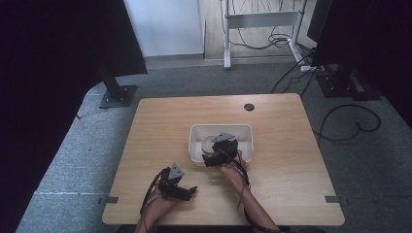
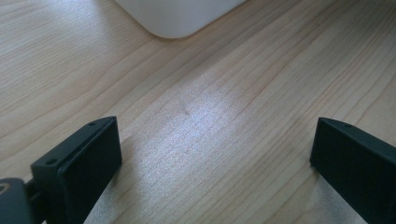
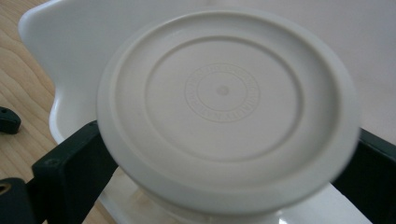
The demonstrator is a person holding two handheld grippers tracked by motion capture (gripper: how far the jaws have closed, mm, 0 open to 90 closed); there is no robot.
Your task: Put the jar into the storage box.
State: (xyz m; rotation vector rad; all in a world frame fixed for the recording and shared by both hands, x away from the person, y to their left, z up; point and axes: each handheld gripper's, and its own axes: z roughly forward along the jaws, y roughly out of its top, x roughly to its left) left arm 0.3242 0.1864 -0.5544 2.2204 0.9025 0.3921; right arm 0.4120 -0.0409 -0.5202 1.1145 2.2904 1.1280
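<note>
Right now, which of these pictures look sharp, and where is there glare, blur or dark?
High view: dark, heavy shadow at both sides, table evenly lit. Left gripper view: a pale sheen on the wood between the open jaws; the grain is sharp, the tub corner soft. Right gripper view: the lid is softly lit with no glare, its centre stamp readable, its near rim blurred.

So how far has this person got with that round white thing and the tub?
The grasp looks done: the right gripper is shut on a round white dish, its ringed underside facing the camera, held over the white tub. Whether it is going in or coming out, I cannot tell. The left gripper is open over bare table, holding nothing. Setting the dish down is left.
</note>
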